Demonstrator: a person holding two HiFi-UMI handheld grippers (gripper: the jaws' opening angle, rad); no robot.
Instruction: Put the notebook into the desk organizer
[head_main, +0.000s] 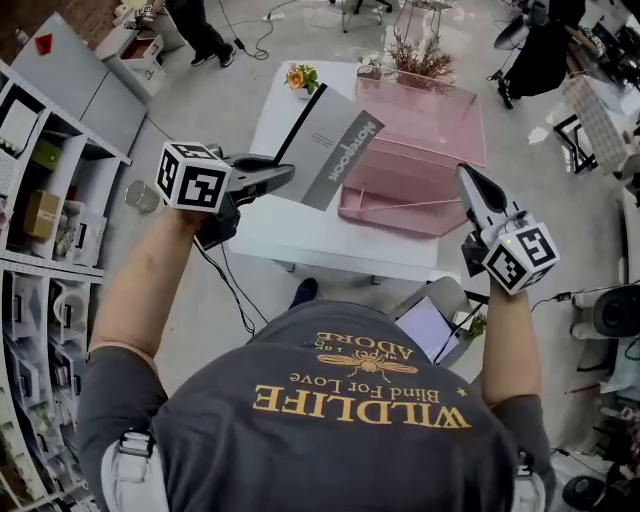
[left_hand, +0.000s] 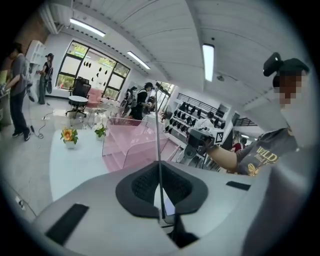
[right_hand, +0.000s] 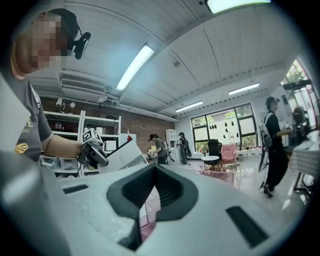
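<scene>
The left gripper (head_main: 283, 176) has its jaws pinched shut on one edge of the grey notebook (head_main: 331, 146), which hangs in the air above the white table (head_main: 290, 235), tilted, just to the left of the pink desk organizer (head_main: 420, 130) and not yet inside it. The left gripper view shows the cover edge-on as a thin line running up from between the pads. The right gripper (head_main: 468, 180) is held off to the organizer's right side, its jaws a little apart with nothing between them. The notebook looks thin and light, stiff enough to hold its shape from a single edge grip, though the smooth cover could slip or swing; a hold near the spine probably gives the steadiest control for sliding it upright into a slot
</scene>
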